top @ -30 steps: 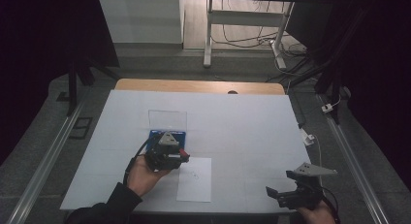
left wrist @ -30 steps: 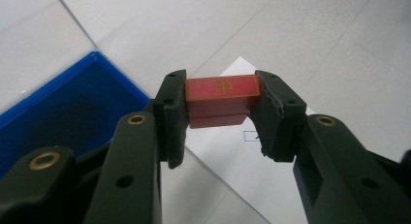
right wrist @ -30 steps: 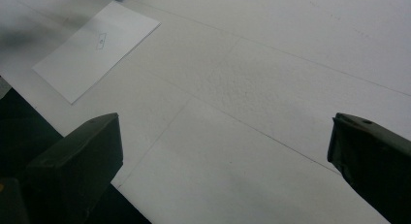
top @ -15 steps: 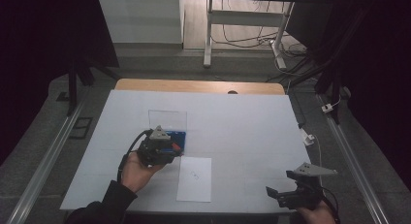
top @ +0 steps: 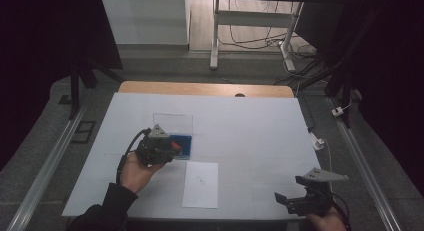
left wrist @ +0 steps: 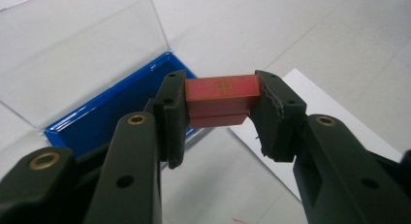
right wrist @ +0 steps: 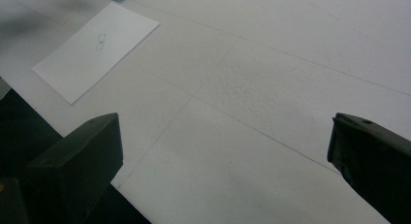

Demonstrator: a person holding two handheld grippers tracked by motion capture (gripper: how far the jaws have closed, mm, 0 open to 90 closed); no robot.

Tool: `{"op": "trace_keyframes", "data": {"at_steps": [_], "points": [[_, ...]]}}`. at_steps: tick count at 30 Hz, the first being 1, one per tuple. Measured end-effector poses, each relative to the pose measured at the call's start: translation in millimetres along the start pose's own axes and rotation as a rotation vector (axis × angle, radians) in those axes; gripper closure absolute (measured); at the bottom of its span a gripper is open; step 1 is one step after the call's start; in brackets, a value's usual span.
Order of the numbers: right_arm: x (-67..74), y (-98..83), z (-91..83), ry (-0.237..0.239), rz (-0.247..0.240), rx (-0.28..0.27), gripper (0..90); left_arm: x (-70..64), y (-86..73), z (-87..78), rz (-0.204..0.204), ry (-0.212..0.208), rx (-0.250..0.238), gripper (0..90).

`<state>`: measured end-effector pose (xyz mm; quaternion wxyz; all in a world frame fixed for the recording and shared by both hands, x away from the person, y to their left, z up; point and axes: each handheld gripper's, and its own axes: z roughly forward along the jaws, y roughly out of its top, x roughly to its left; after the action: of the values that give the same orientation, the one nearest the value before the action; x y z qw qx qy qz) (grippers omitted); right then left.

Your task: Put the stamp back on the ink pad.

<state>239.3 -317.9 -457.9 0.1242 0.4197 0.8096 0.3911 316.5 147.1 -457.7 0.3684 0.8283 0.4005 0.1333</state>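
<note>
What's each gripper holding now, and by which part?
Left gripper clamps the red block by its two ends. Right gripper is open, holding nothing.

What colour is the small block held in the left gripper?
Red, with a gold mark on top; the block shows best in the left gripper view.
</note>
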Motion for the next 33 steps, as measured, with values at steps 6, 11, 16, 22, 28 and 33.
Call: {"op": "trace_keyframes", "data": {"at_steps": [6,11,16,22,28,33], "points": [[0.0,0.1,0.4,0.002,-0.003,0.003,0.0,11.0,0.2,2.7,-0.026,0.014,0.000,58.4],[0.1,0.2,0.6,0.002,-0.003,0.005,0.0,19.2,0.5,7.2,-0.041,0.025,0.009,58.3],[0.1,0.2,0.8,0.001,-0.002,0.005,0.0,26.2,1.4,10.7,-0.048,0.037,0.014,58.3],[0.2,0.4,1.3,0.002,-0.002,0.009,0.0,35.3,1.5,16.2,-0.065,0.053,0.023,58.3],[0.4,0.5,1.6,0.000,-0.001,0.012,0.0,41.7,3.4,24.4,-0.070,0.061,0.035,58.4],[0.2,0.5,1.6,0.000,0.002,0.012,0.0,44.6,5.4,33.3,-0.064,0.067,0.057,58.3]]}}
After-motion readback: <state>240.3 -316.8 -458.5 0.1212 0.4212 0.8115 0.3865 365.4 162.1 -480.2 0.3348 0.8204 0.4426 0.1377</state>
